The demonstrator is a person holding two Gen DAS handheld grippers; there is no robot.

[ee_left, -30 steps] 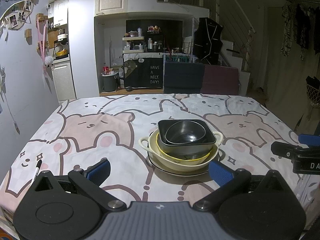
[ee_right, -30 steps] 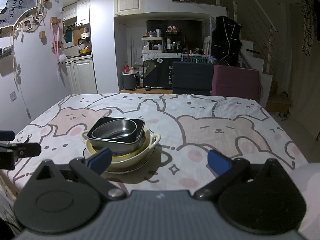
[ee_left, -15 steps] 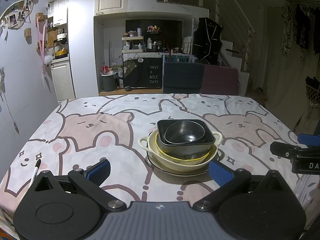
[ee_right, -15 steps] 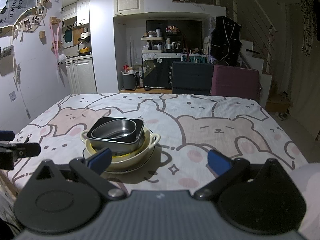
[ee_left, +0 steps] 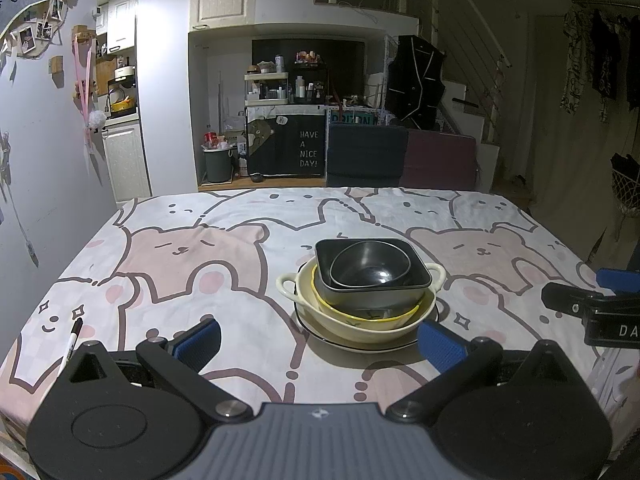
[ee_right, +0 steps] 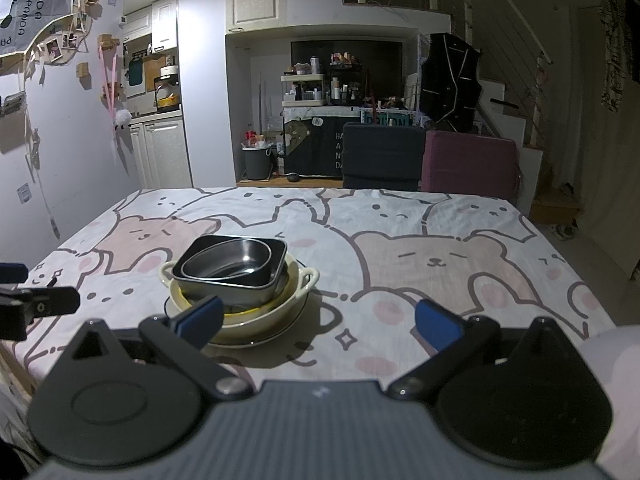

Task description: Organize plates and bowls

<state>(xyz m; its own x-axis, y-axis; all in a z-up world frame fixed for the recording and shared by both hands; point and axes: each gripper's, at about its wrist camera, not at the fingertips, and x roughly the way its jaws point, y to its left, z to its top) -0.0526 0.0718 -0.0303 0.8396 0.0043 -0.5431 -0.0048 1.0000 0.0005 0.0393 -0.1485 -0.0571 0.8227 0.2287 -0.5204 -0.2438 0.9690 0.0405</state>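
Observation:
One stack of dishes stands on the bear-print tablecloth (ee_left: 192, 256). From the bottom: a white plate (ee_left: 340, 342) with a dark rim, a cream two-handled bowl (ee_left: 360, 322), a yellow-rimmed bowl, a dark square bowl (ee_left: 372, 294) and a dark round bowl (ee_left: 370, 266) on top. The stack also shows in the right wrist view (ee_right: 240, 276). My left gripper (ee_left: 318, 340) is open and empty, just in front of the stack. My right gripper (ee_right: 318, 318) is open and empty, with the stack by its left finger.
A black marker pen (ee_left: 72, 340) lies near the table's front left edge. Two chairs, one dark (ee_left: 366, 156) and one maroon (ee_left: 440, 160), stand at the far edge. A wall (ee_left: 40, 160) runs along the left side.

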